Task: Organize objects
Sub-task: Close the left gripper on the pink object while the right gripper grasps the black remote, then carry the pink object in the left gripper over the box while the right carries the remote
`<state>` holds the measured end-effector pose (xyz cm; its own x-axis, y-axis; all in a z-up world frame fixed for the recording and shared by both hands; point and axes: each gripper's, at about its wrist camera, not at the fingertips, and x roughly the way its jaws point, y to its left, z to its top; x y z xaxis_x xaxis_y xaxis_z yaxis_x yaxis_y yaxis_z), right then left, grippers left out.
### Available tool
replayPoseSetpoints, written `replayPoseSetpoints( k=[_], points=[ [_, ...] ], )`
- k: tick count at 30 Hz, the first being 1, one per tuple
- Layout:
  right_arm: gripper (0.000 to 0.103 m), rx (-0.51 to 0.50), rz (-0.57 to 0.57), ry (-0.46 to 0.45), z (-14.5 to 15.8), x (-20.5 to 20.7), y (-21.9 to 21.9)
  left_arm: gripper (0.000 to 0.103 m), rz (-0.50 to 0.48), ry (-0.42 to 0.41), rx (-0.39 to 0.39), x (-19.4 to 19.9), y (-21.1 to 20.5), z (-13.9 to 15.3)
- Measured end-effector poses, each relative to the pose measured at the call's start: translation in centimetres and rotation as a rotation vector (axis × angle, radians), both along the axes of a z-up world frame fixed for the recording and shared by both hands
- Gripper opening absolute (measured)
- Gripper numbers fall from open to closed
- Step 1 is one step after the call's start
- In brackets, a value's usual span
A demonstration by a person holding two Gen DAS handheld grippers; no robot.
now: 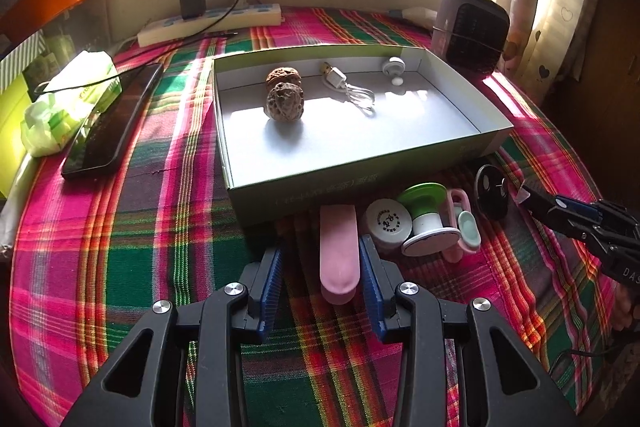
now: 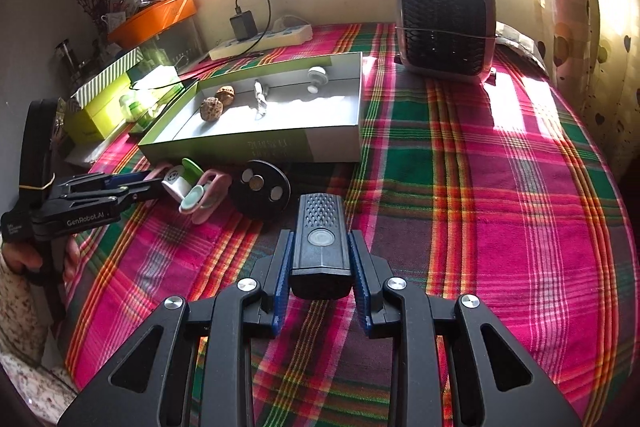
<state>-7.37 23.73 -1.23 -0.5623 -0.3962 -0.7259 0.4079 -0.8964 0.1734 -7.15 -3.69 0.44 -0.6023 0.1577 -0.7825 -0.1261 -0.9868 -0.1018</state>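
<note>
Right gripper (image 2: 319,267): jaws narrow, blue pads clamped on both sides of a small black device (image 2: 321,245) with a round button and a perforated top. It is held above the plaid tablecloth (image 2: 500,207), clear of the other items.

Left gripper (image 1: 320,269): jaws fairly wide, straddling a pink oblong case (image 1: 338,253) that lies on the cloth. The right pad looks to be touching the case; the left pad stands off with a visible gap. Not a closed grip as far as I can tell.

Just right of the pink case, a cluster near the box's front wall: white round jar (image 1: 386,225) with printed lid, green-and-white spool (image 1: 426,217) tipped on its side, a pink piece with a mint cap (image 1: 466,231), and a black disc (image 1: 490,197) with round inserts. Some of these touch each other.

Beyond them, a shallow open box (image 1: 256,183), green outside and white inside. Inside: two walnuts (image 1: 284,93) touching, at the left; a white USB cable (image 1: 346,85) in the middle; a small white knob-like part (image 1: 394,69) at the back right.

Left of the box: a dark phone (image 1: 114,121), next to a tissue pack (image 1: 68,103).

Far edge: power strip (image 1: 210,23) with black charger plugged in, small fan heater (image 2: 446,27) at back right, window behind.
</note>
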Motion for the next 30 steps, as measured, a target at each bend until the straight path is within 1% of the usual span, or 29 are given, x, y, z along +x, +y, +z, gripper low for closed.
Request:
replayPoseSetpoints(
  k=[4,6,14,25,27,29,30],
  points=[
    [0.029,0.012,-0.002,-0.019,-0.6,-0.1,-0.1,0.034,0.013,0.006,-0.012,0.0,-0.1,0.0],
    [0.029,0.007,-0.004,-0.023,-0.6,-0.1,-0.1,0.032,0.018,0.006,-0.004,0.0,-0.3,0.0],
    [0.029,0.030,0.006,-0.030,-0.7,-0.1,-0.6,0.016,0.034,0.010,-0.006,0.4,-1.0,0.0],
    [0.029,0.057,0.000,-0.030,-0.8,-0.1,-1.0,0.016,0.006,0.000,0.000,2.7,-1.0,0.0],
    [0.031,0.061,0.002,-0.029,-0.8,-0.1,-1.1,0.016,-0.006,-0.002,0.001,3.0,-0.7,0.0],
    [0.041,0.060,0.012,-0.029,-0.8,-0.1,-1.4,0.017,-0.014,-0.003,0.002,3.2,-0.5,0.0],
    [0.043,0.070,0.017,-0.026,-0.8,0.0,-1.5,0.017,-0.016,-0.003,0.001,3.2,-0.5,0.0]
  ],
)
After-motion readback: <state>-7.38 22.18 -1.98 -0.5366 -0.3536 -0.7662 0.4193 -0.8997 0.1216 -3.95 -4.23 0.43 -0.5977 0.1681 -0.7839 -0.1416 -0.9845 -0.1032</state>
